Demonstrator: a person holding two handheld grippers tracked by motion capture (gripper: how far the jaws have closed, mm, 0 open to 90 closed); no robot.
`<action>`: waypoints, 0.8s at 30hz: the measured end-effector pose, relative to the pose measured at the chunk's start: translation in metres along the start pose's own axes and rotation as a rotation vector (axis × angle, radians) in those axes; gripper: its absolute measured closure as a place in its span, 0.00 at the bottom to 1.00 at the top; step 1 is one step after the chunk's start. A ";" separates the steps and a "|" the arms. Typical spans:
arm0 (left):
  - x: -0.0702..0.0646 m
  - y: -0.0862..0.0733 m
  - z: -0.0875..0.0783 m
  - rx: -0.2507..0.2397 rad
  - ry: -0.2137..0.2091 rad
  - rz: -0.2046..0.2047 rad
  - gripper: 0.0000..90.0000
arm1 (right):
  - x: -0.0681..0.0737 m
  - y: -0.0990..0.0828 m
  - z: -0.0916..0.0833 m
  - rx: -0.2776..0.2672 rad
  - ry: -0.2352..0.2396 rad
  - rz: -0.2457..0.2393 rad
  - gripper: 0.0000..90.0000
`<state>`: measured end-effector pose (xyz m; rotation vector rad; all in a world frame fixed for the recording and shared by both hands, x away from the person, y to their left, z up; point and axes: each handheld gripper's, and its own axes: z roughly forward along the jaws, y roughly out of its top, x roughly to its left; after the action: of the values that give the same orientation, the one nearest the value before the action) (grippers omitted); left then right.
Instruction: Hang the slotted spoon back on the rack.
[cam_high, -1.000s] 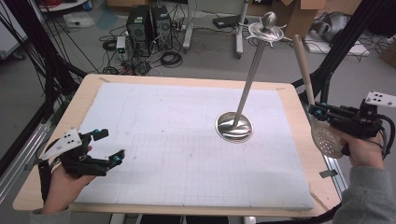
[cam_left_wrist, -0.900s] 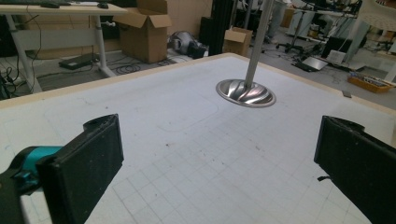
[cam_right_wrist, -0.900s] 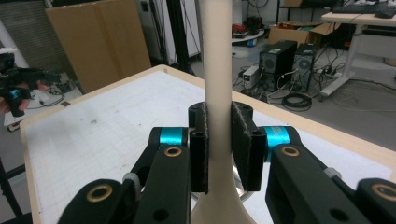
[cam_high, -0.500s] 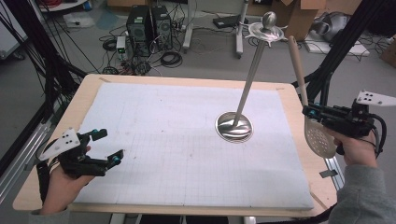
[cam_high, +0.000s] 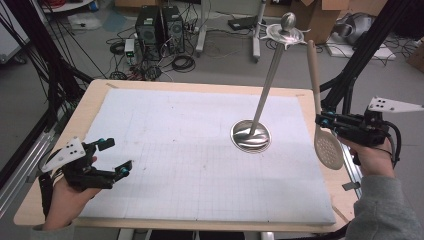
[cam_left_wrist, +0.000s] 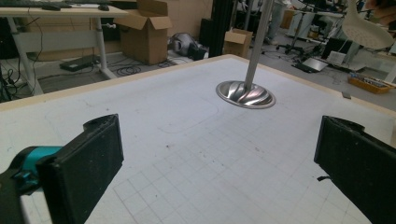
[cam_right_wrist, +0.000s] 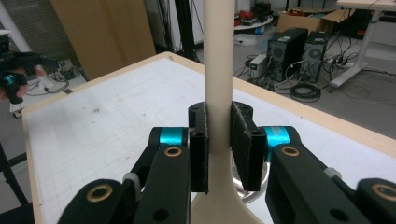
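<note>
Off the surface's right edge, right gripper (cam_high: 322, 121) has its jaws clamped on the slotted spoon (cam_high: 327, 147), handle up; next it probably hangs on the steel stand (cam_high: 260, 107). Left gripper (cam_high: 114, 157) idles, jaws apart

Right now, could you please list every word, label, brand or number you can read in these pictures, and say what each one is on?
No text is readable in any view.
Cardboard boxes: any print too blurred to read.
Computer towers: no legible brand.
White gridded mat: lines alone, no numbers.
Slotted spoon and metal stand: no marking visible.
</note>
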<state>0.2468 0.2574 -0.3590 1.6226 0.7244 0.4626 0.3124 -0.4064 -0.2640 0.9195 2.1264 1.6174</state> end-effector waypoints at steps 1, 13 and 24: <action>0.000 0.000 0.000 -0.002 0.000 -0.002 0.02 | 0.000 0.000 0.001 0.002 -0.001 0.000 0.87; 0.000 0.000 0.000 -0.001 0.000 -0.002 0.02 | 0.003 0.003 0.013 0.025 -0.011 0.007 0.87; 0.000 0.000 0.000 0.001 -0.004 -0.002 0.02 | 0.003 0.004 0.021 0.034 -0.019 0.018 0.87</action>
<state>0.2469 0.2574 -0.3593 1.6235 0.7235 0.4578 0.3237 -0.3879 -0.2669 0.9637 2.1452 1.5785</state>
